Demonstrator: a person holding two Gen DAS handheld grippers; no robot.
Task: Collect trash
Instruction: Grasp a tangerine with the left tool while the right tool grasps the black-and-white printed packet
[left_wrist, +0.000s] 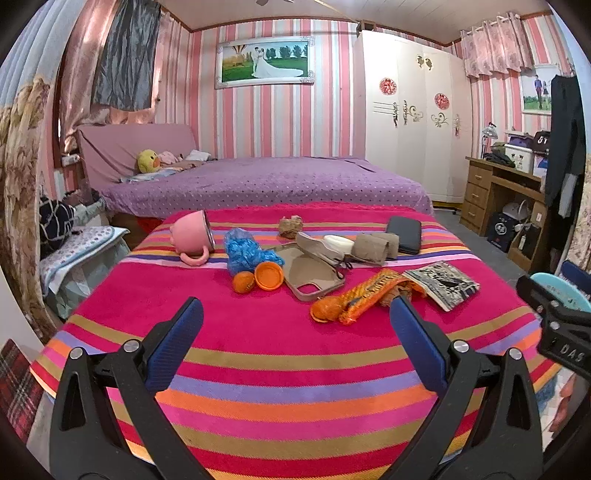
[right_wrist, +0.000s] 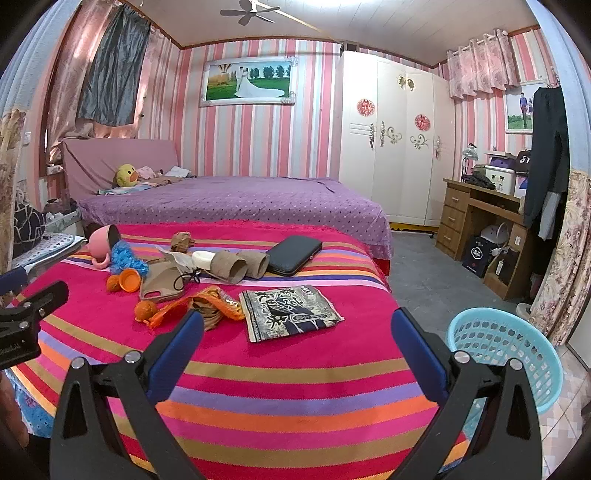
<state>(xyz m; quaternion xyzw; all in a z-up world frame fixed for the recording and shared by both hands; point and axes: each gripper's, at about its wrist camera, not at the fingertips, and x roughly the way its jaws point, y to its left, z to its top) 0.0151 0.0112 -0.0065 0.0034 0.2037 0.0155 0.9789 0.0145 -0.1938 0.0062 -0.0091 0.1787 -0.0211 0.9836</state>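
Striped bedspread (right_wrist: 258, 369) carries trash mixed with keepers: with your left gripper (left_wrist: 295, 317) and right gripper (right_wrist: 297, 328) both spread and empty, you risk grabbing the phone case (left_wrist: 314, 275) tucked against the orange wrapper (left_wrist: 369, 295), or overshooting the blue basket (right_wrist: 506, 350) beside the bed.

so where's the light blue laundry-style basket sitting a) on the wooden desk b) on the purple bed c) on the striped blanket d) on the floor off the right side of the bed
d, the light blue basket stands on the floor beside the right edge of the striped blanket, not on it.
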